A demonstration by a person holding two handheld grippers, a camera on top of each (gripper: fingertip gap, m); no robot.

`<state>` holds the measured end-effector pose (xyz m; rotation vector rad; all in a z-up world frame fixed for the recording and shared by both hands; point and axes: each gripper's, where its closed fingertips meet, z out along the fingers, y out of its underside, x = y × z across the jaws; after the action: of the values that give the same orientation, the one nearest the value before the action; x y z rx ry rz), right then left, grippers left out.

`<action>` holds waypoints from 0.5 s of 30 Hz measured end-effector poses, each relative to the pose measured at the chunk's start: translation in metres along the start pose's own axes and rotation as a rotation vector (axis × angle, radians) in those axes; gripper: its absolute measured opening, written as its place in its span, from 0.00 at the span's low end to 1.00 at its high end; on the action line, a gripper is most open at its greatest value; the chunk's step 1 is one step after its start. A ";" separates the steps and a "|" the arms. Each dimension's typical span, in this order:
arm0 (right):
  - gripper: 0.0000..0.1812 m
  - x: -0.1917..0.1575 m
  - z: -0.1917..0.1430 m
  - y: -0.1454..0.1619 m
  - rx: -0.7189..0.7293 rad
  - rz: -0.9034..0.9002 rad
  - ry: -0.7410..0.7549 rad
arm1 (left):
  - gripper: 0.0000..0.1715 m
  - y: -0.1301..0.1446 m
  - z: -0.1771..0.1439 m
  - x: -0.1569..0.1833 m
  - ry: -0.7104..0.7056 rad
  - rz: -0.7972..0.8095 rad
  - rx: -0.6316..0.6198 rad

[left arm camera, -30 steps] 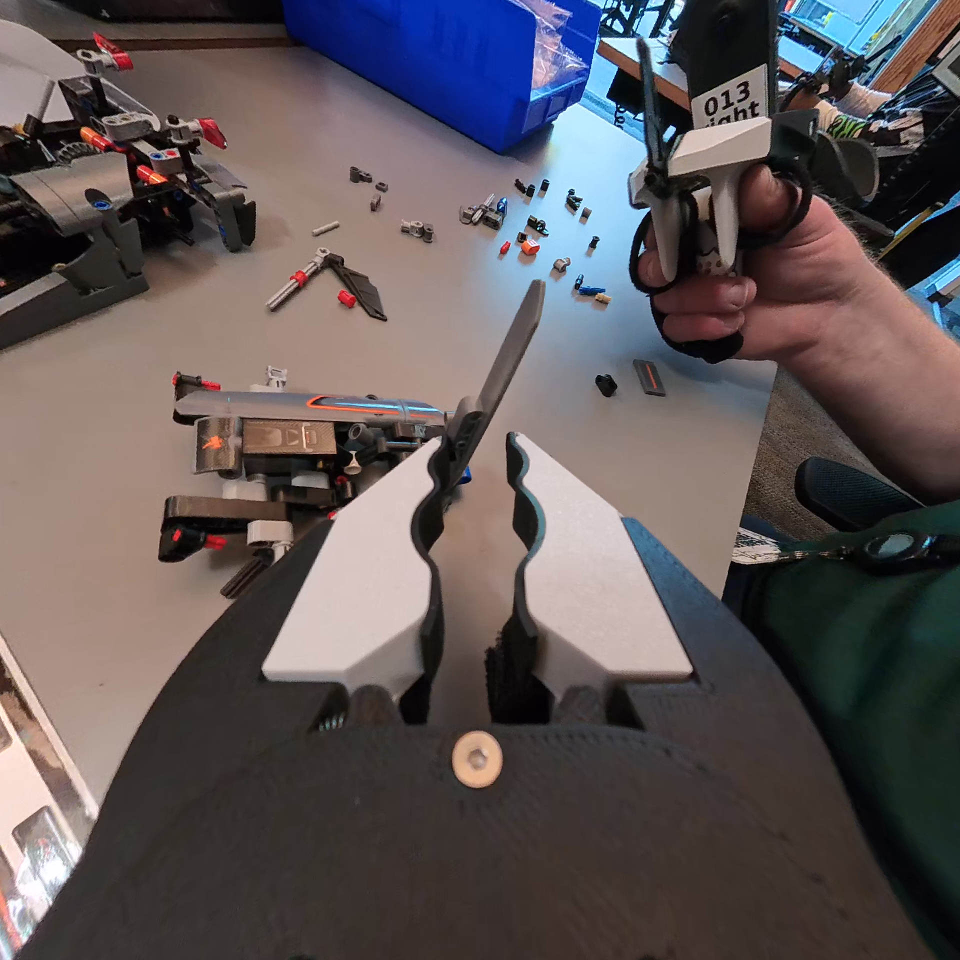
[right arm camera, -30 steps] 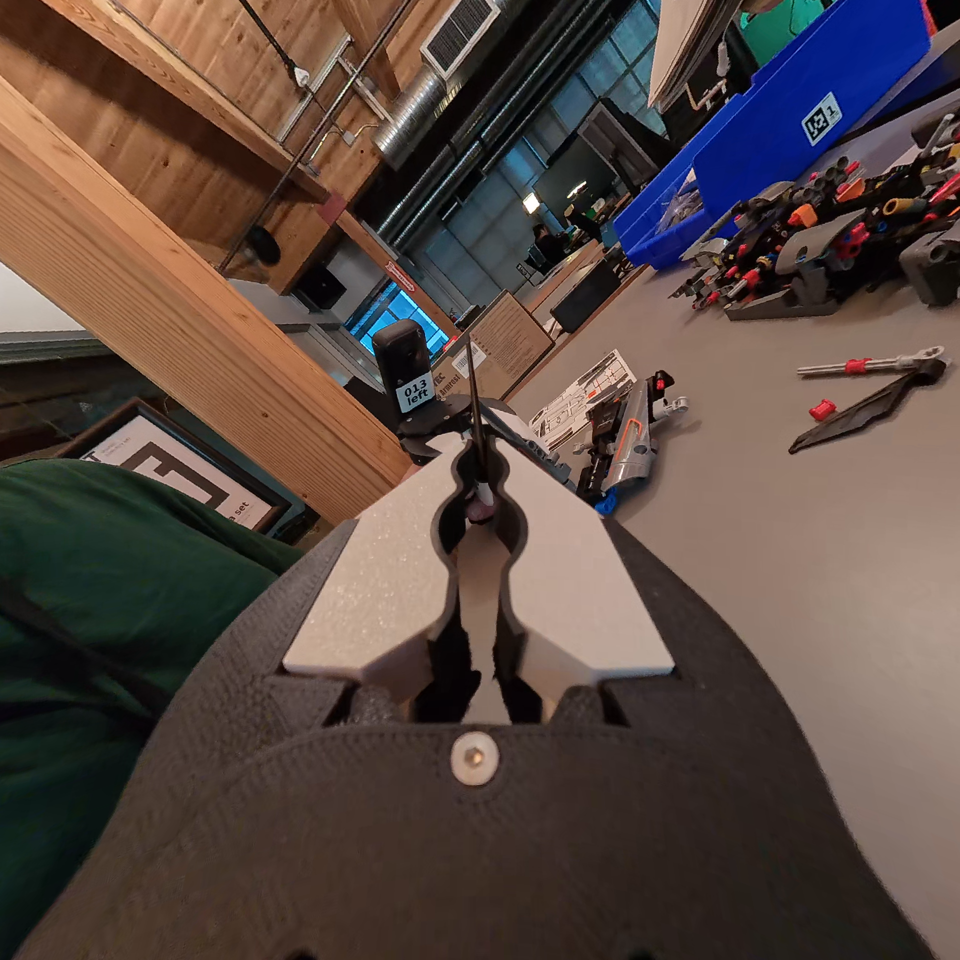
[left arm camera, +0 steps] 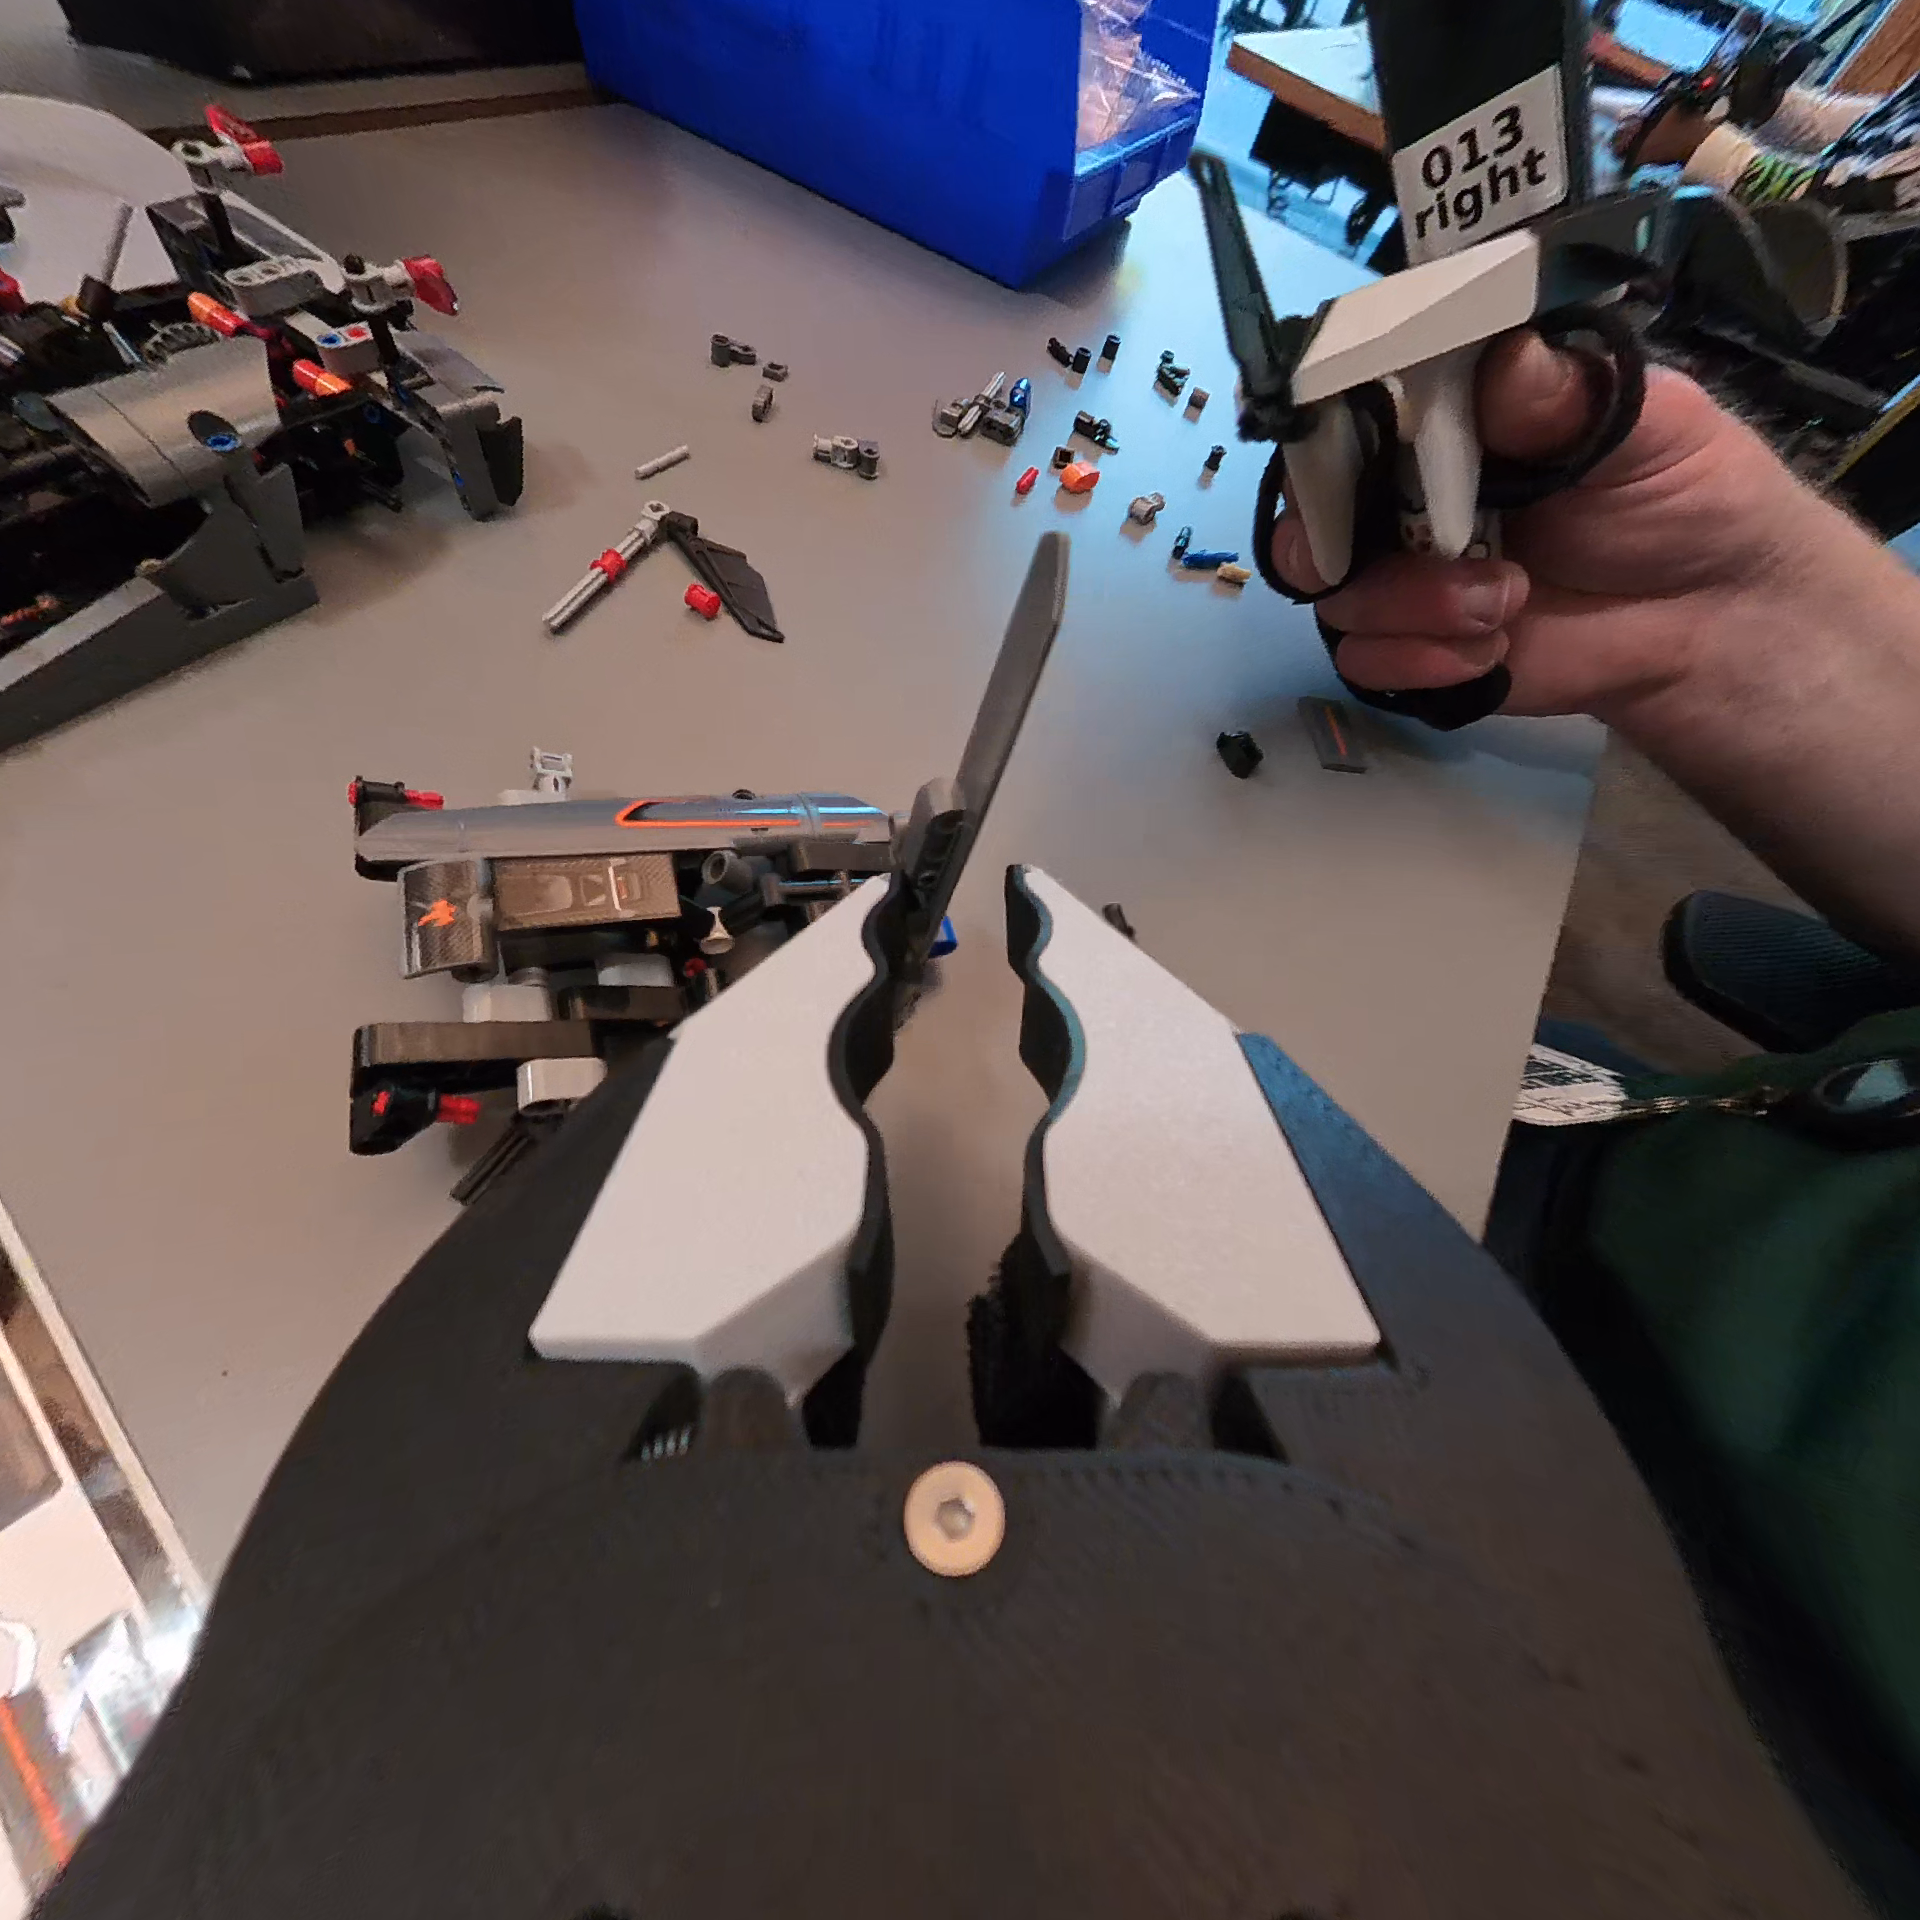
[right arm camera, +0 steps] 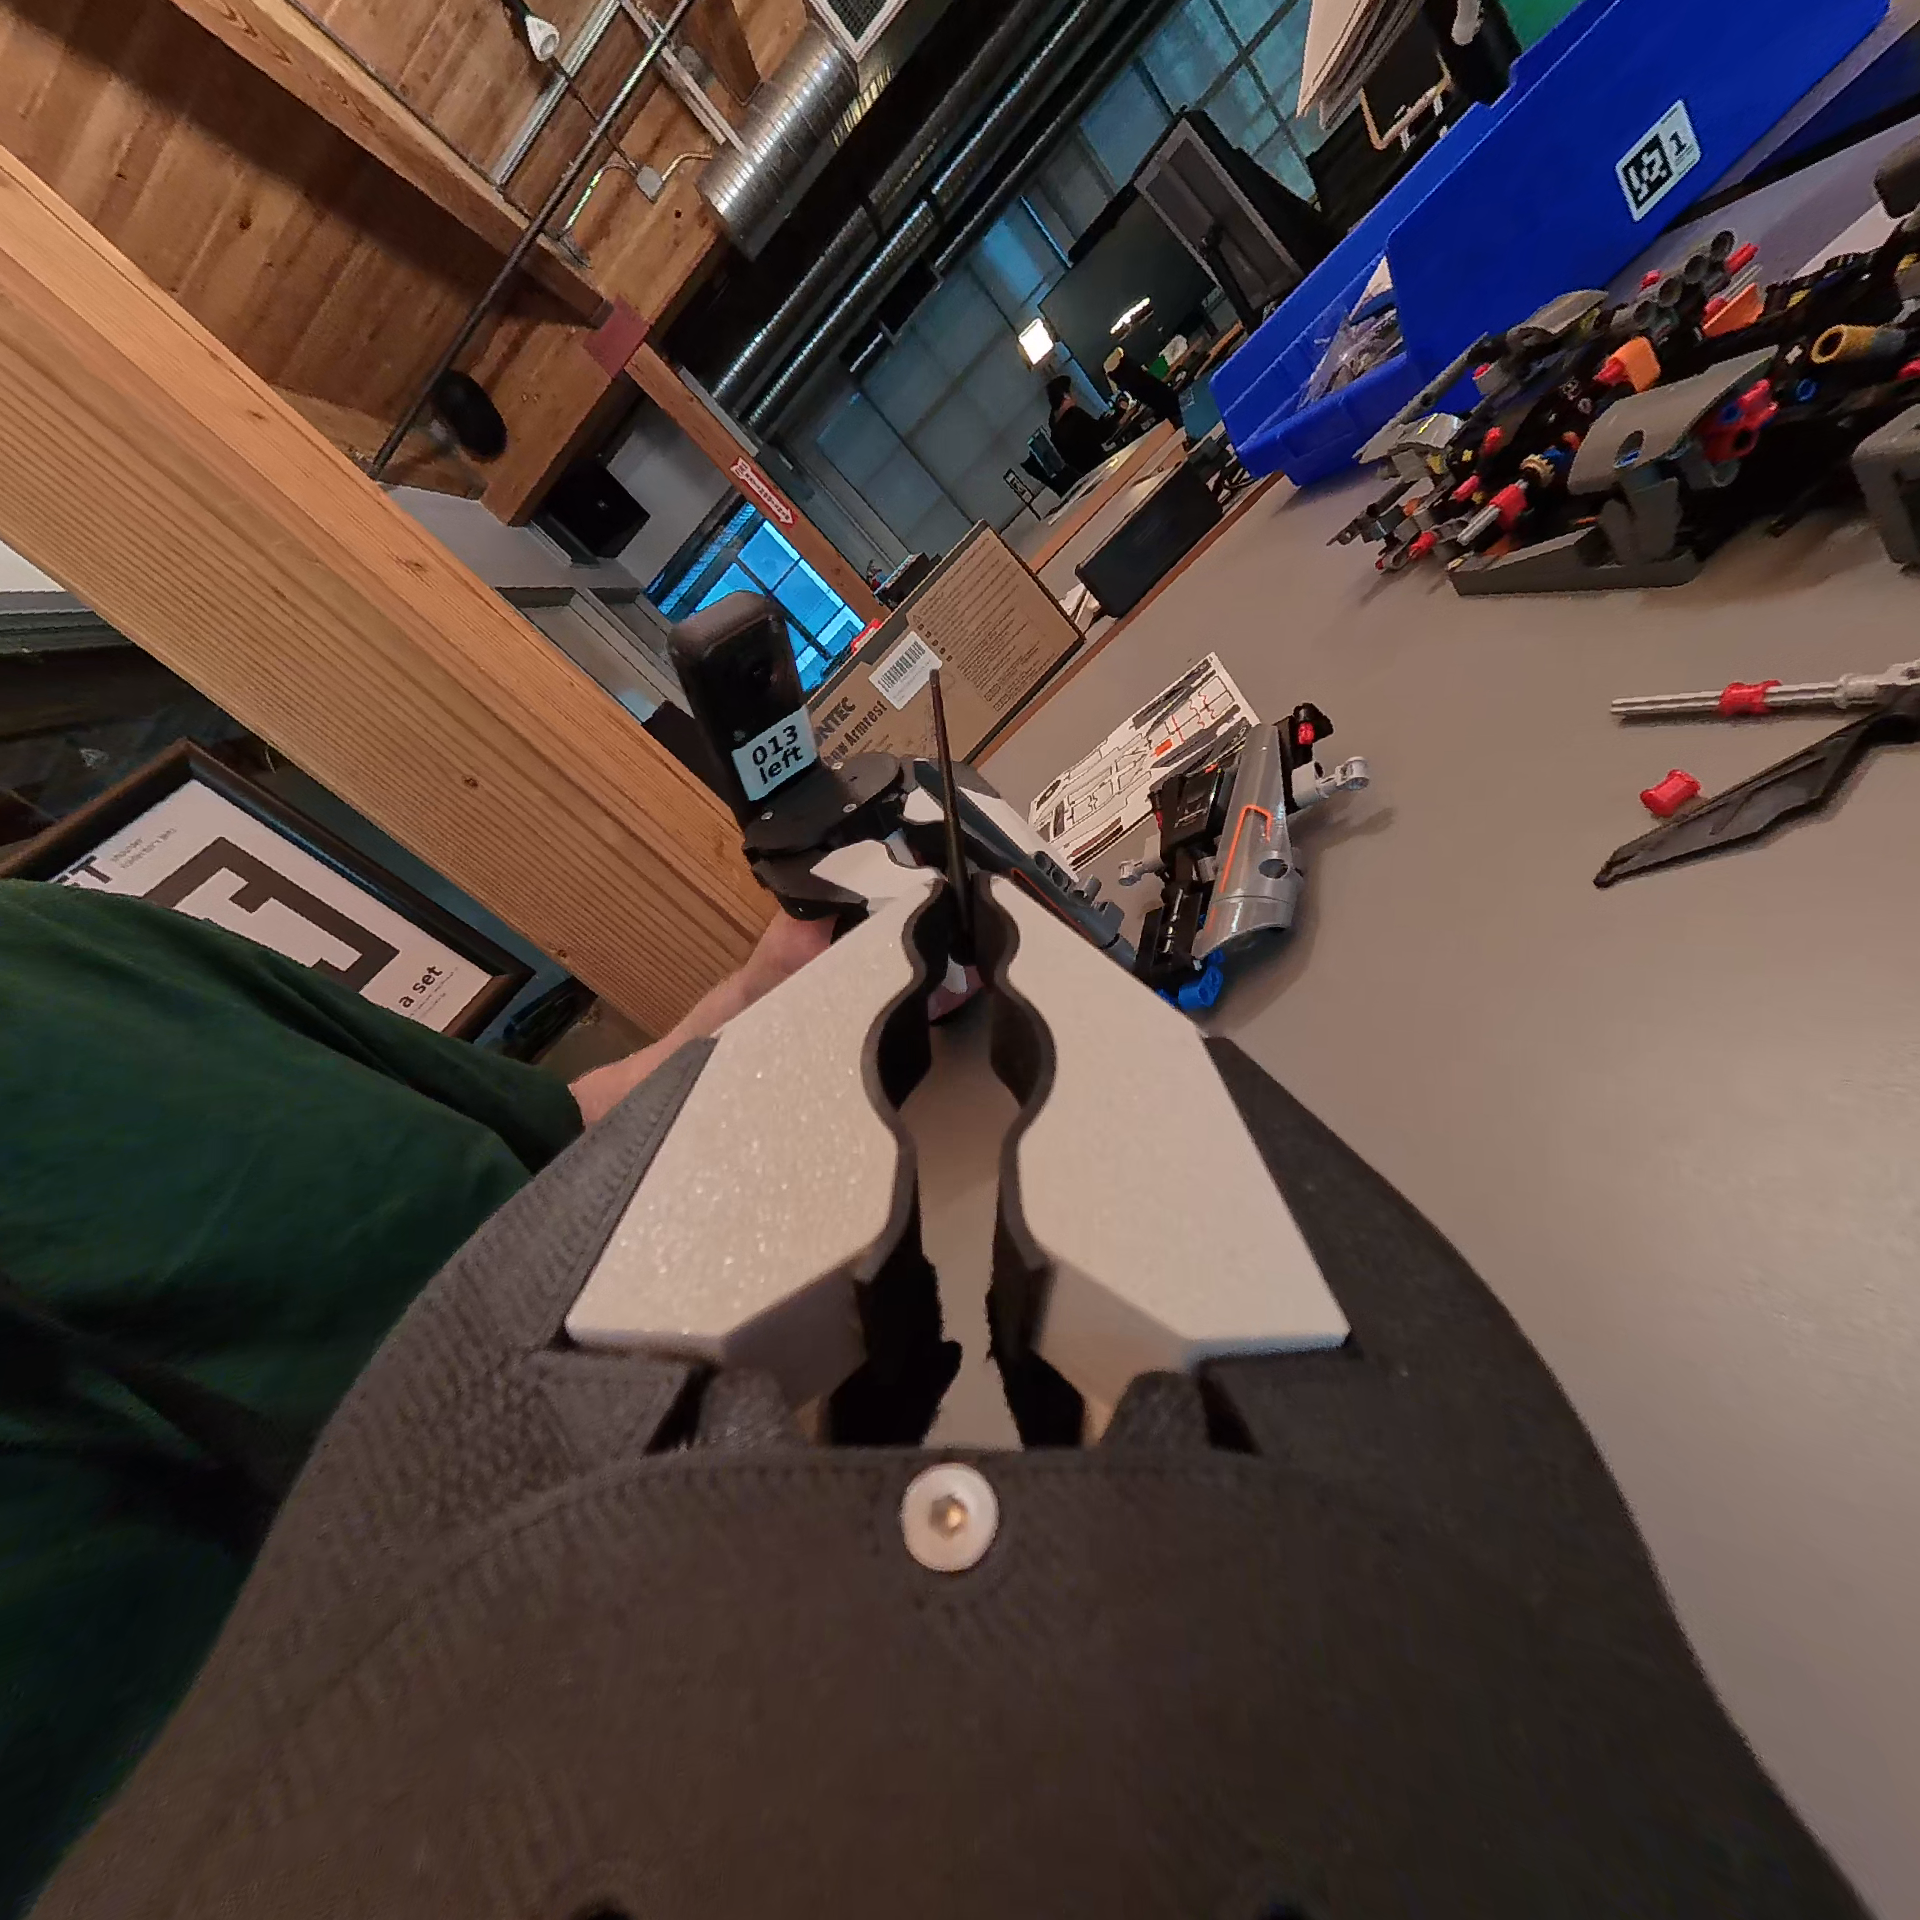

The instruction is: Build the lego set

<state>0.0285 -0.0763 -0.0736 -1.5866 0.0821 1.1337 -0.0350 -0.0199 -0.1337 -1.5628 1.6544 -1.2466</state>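
Note:
My left gripper (left arm camera: pixel 951 899) is open just above the grey table. A long dark grey blade-shaped panel (left arm camera: pixel 1013 686) stands tilted beside its left fingertip, with a blue pin at its base; the right finger does not touch it. Just left lies a grey and black lego sub-assembly (left arm camera: pixel 623 831) with an orange stripe, also seen in the right wrist view (right arm camera: pixel 1236 831). My right gripper (right arm camera: pixel 961 914) is shut on a thin black blade piece (right arm camera: pixel 948 790) that points upward. A hand holds that gripper (left arm camera: pixel 1278 395) in the air at the right.
A large partly built lego model (left arm camera: pixel 208 416) sits at far left. Loose small parts (left arm camera: pixel 1081 457) and a grey axle with a black panel (left arm camera: pixel 686 561) lie mid-table. A blue bin (left arm camera: pixel 883 104) stands at the back. The table edge (left arm camera: pixel 1558 831) is at right. Tip to tip, the grippers are about 11 cm apart. The large partly built lego model (left arm camera: pixel 208 416) lies around 20 cm away from my left fingertips. Seen from the right wrist view (right arm camera: pixel 1647 431) as well.
The right gripper has tilted slightly with the black piece still in it. The left gripper and the sub-assembly have stayed in place.

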 end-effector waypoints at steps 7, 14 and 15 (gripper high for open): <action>0.00 0.002 -0.005 -0.001 0.008 -0.012 0.015 | 0.03 0.000 0.005 0.002 -0.131 0.184 -0.017; 0.00 0.005 -0.010 0.000 0.010 -0.015 0.032 | 0.03 0.000 0.012 0.008 -0.291 0.505 -0.081; 0.00 0.006 -0.011 0.000 0.010 -0.015 0.035 | 0.03 0.000 0.013 0.011 -0.304 0.552 -0.094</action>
<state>0.0379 -0.0820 -0.0788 -1.5958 0.0983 1.0929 -0.0257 -0.0334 -0.1369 -1.1534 1.7865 -0.6218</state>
